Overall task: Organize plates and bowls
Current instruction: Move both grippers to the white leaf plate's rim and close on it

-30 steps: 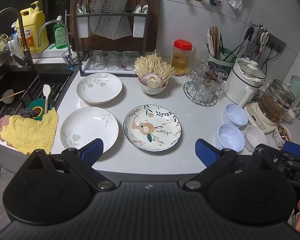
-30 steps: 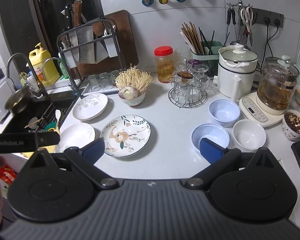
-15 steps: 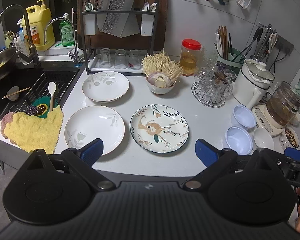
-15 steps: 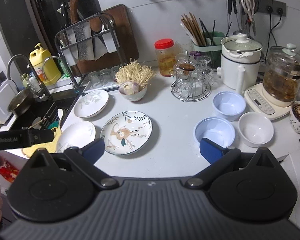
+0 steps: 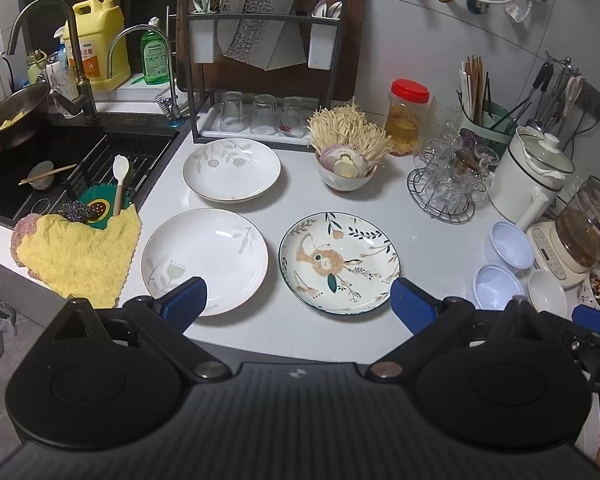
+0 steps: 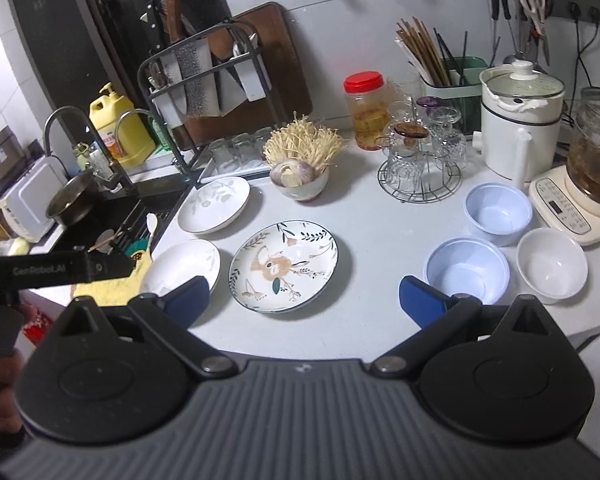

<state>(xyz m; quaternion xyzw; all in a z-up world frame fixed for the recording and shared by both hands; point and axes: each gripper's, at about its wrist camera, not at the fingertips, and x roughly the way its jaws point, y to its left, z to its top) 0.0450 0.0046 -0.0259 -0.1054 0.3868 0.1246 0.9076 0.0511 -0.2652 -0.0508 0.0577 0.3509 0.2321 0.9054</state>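
Three plates (image 5: pixel 339 262) mid-frame on the white worktop (image 5: pixel 432 240), three bowls (image 6: pixel 466 270) right (all empty), left tongs (image 5: pixel 298 302) and right tongs (image 6: pixel 304 294) spread wide, holding nothing.

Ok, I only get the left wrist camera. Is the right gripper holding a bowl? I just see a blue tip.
Observer: No. The right gripper is empty, jaws wide open.
Operator: What's past the pot by the sink?
Observer: A white box sits just beyond the pot.
Operator: Can you see who's holding my gripper?
Observer: Only a hand, wrapped round the handle of the left gripper.
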